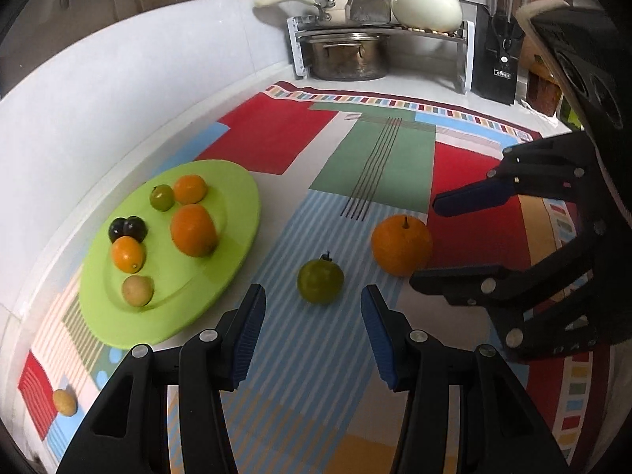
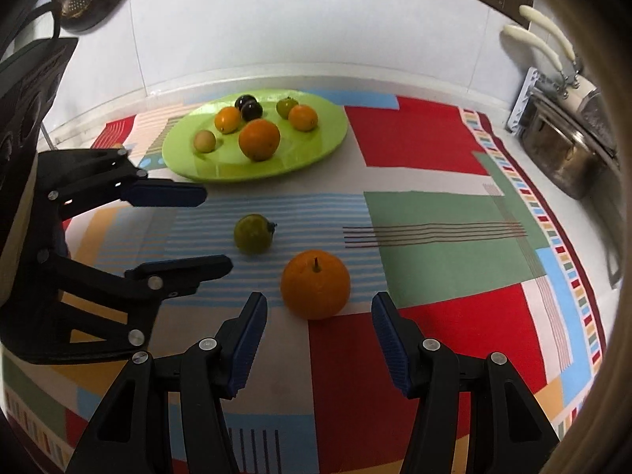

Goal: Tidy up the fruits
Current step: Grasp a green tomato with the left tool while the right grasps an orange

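Just ahead of the left gripper (image 1: pixel 313 333), between the lines of its two fingers, the green fruit (image 1: pixel 320 281) is lying on the patterned cloth (image 1: pixel 276 395), and the orange (image 2: pixel 315 289) is lying the same way before the right gripper (image 2: pixel 319 345); I judge each gripper is aiming at its own fruit. Both pairs of fingers are standing partly open, holding nothing and touching nothing. Farther away, to the left of the fingers, the green plate (image 1: pixel 237 181) is already carrying several fruits, so it is probably the place for collecting.
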A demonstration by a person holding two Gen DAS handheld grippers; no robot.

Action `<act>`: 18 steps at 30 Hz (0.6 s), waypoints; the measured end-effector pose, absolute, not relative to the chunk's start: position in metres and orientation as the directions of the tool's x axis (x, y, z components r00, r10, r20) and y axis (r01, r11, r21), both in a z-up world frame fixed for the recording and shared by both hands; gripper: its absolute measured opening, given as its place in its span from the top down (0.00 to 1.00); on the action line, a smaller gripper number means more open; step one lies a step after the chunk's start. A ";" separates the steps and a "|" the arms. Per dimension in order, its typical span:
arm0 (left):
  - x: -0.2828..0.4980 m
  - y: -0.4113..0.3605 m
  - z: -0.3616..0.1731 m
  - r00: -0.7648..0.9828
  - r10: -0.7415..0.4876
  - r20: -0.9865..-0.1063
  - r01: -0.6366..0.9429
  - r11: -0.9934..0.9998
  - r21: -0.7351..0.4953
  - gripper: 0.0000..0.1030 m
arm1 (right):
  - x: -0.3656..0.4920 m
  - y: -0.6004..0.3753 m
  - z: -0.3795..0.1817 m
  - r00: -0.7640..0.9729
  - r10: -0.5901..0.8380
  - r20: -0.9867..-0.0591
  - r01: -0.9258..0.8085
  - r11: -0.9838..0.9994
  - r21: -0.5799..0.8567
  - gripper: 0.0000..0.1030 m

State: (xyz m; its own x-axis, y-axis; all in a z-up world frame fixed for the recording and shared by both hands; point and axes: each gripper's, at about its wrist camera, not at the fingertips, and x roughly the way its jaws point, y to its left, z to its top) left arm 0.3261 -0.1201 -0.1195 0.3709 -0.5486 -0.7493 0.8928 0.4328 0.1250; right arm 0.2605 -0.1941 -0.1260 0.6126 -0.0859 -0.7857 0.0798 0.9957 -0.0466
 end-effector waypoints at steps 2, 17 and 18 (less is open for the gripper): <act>0.330 -0.123 -0.121 0.362 -0.551 -0.752 0.893 0.437 0.109 0.52 | 0.262 -0.196 -0.128 0.609 -0.084 -0.789 0.080 0.996 -0.045 0.46; 0.340 -0.138 -0.131 0.313 -0.538 -0.783 0.879 0.475 0.025 0.72 | 0.271 -0.207 -0.131 0.615 -0.003 -0.788 0.065 0.997 0.047 0.58; 0.341 -0.138 -0.130 0.313 -0.539 -0.782 0.874 0.485 0.016 0.72 | 0.271 -0.206 -0.131 0.617 0.006 -0.787 0.059 0.997 0.054 0.59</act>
State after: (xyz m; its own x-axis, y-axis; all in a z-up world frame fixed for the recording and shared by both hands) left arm 0.3407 -0.1383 -0.1303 0.3131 -0.5393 -0.7817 0.8744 0.4850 0.0156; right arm 0.2709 -0.2062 -0.1312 0.6167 0.0061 -0.7872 0.0588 0.9968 0.0538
